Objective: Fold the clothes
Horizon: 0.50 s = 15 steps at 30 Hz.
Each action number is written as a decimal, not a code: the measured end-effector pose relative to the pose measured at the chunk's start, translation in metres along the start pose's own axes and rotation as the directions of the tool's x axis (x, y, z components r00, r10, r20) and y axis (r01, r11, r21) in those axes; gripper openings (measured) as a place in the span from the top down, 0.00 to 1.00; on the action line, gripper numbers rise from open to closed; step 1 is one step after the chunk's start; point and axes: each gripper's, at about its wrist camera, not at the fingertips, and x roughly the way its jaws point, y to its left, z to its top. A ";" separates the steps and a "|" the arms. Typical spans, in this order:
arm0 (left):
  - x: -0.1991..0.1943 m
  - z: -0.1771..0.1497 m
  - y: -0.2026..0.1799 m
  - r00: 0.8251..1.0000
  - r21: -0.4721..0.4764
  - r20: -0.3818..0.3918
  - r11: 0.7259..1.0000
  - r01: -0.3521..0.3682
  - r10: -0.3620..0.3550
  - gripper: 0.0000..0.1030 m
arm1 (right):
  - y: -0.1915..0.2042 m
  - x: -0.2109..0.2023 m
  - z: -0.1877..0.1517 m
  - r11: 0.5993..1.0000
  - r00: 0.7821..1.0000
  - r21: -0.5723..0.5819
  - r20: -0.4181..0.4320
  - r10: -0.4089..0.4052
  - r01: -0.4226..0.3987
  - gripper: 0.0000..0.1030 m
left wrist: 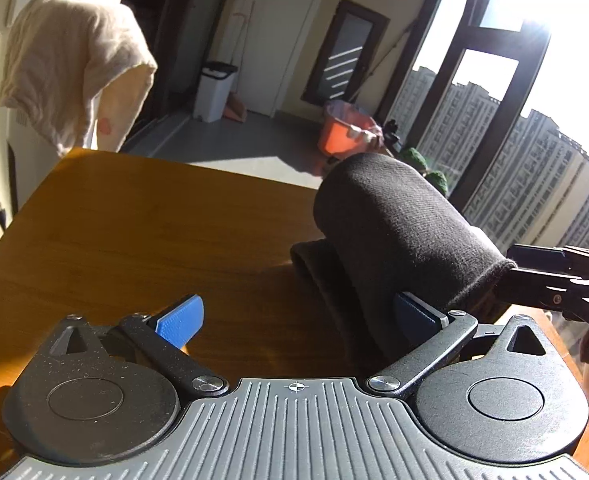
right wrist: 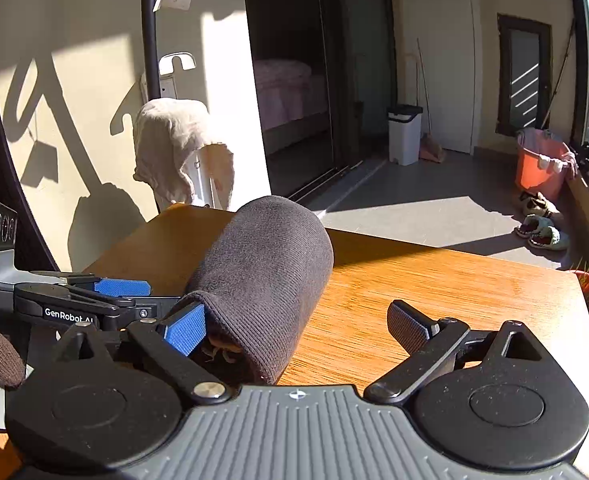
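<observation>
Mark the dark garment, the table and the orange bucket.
dark garment [right wrist: 266, 264], right wrist view, top of the fold.
table [left wrist: 142, 232], left wrist view, bare wood.
orange bucket [right wrist: 534, 168], right wrist view, side wall.

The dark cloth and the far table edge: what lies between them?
Nothing: in the right wrist view only bare wood of the table shows between the dark cloth and the far edge. Both grippers stand open beside the cloth.

Both the left gripper and the right gripper hold their fingers spread wide.
</observation>
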 end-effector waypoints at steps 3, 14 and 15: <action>0.002 -0.003 0.004 0.998 0.058 -0.005 0.996 -0.066 0.066 0.00 | 0.003 0.003 0.007 0.994 0.996 -0.078 -0.056 0.075 -0.079 0.00; 0.001 0.000 0.012 0.999 0.039 0.000 0.999 -0.034 0.034 0.02 | -0.024 0.014 0.012 0.991 0.992 0.113 0.096 -0.082 0.071 0.00; 0.000 0.000 0.013 0.999 0.039 0.000 0.999 -0.035 0.035 0.02 | -0.023 0.021 0.008 0.986 0.986 0.099 0.087 -0.140 0.132 0.00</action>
